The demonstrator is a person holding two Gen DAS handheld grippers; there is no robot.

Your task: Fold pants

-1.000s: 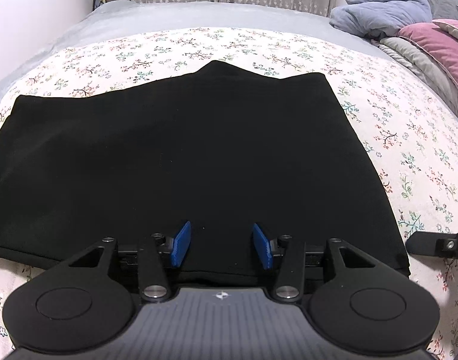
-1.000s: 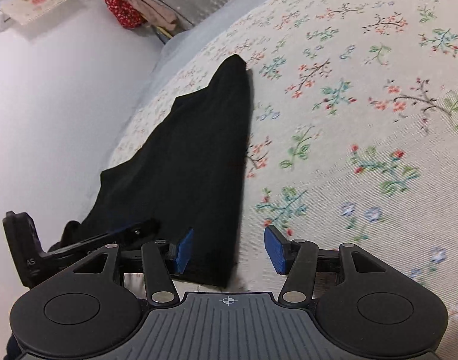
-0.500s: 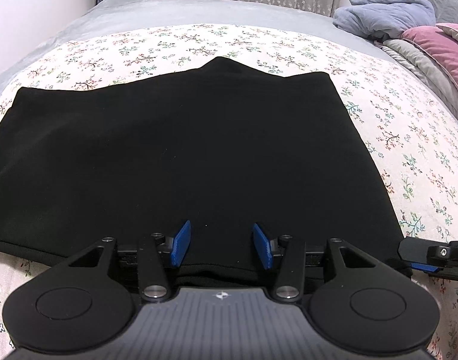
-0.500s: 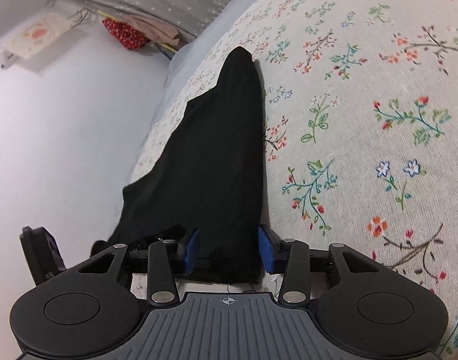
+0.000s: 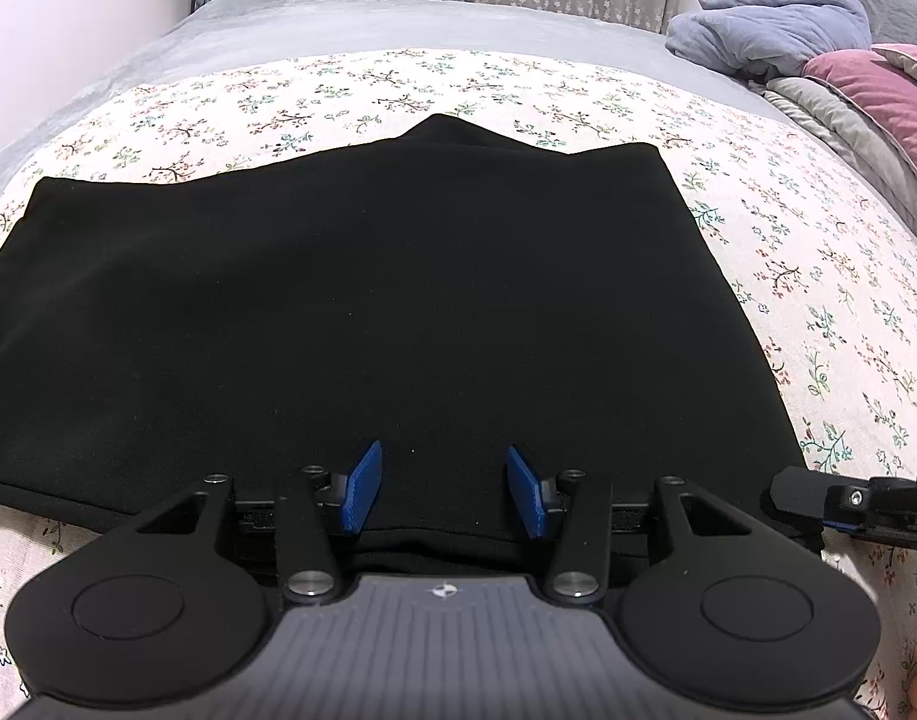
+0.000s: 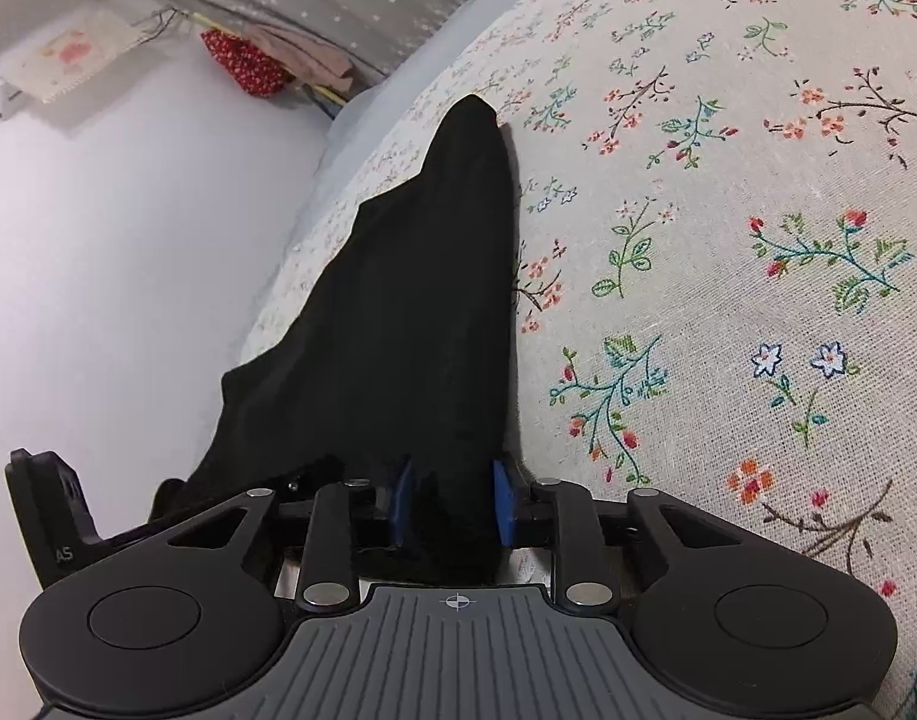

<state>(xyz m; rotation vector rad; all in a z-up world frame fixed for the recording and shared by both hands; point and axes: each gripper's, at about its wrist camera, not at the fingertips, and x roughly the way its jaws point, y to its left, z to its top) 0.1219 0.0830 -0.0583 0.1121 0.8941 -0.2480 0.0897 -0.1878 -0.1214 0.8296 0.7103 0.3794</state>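
Bed [image 5: 818, 276], floral sheet, fills both views. Black pants [image 5: 368, 312] lie flat across centre frame, folded. Left hand-held gripper [image 5: 441, 495], lower centre: pads spread wide over the near edge, holding nothing. Right hand-held gripper [image 6: 449, 504]: pads closed onto the pants [image 6: 410, 312] corner.

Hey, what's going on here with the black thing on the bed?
A person with a gripper in each hand is folding black pants that lie flat on a flowered bedspread. The right gripper has its blue pads on either side of the pants' near right corner, with the fabric bunched between them. The left gripper is open at the near edge, with the fabric between its fingers but not pinched.
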